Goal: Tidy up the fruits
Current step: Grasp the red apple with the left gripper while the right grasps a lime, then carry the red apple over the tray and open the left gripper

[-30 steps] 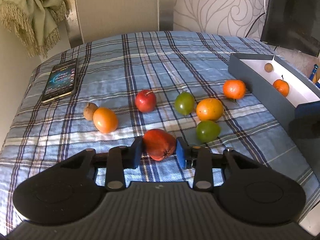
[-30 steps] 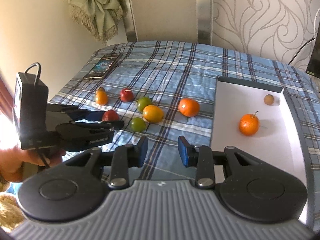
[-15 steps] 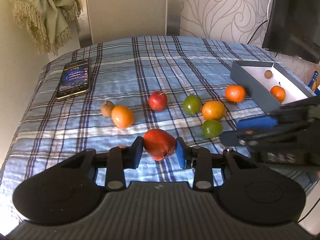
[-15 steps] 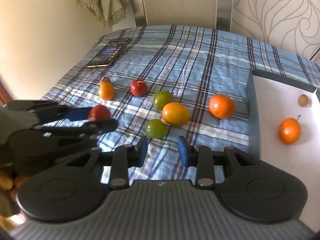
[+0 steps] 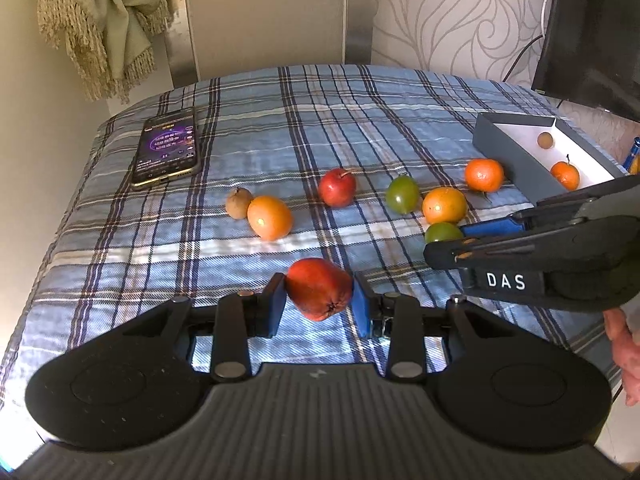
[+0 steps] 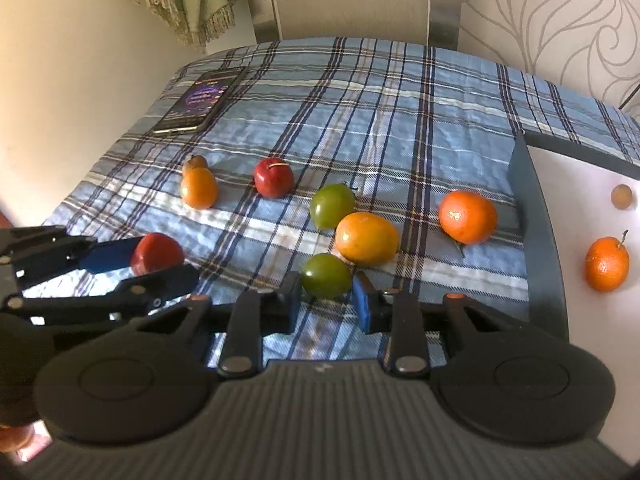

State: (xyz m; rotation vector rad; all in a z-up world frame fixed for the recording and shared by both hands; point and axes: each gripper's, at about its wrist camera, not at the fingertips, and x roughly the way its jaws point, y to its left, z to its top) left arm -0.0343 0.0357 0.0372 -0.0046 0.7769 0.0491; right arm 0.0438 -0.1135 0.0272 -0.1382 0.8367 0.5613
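I see blue plaid cloth covering whole surface. Smartphone lies flat near its far left corner, screen lit purple. Fringed beige fabric hangs bunched on wall beyond that corner. My view of back wall: swirl-pattern wallpaper. Dark screen edge at far right, thin cable beside it.

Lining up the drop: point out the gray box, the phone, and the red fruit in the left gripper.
gray box [image 5: 505, 153], left wrist view, near outer wall.
phone [image 5: 167, 145], left wrist view, screen centre.
red fruit [image 5: 319, 288], left wrist view, front face.
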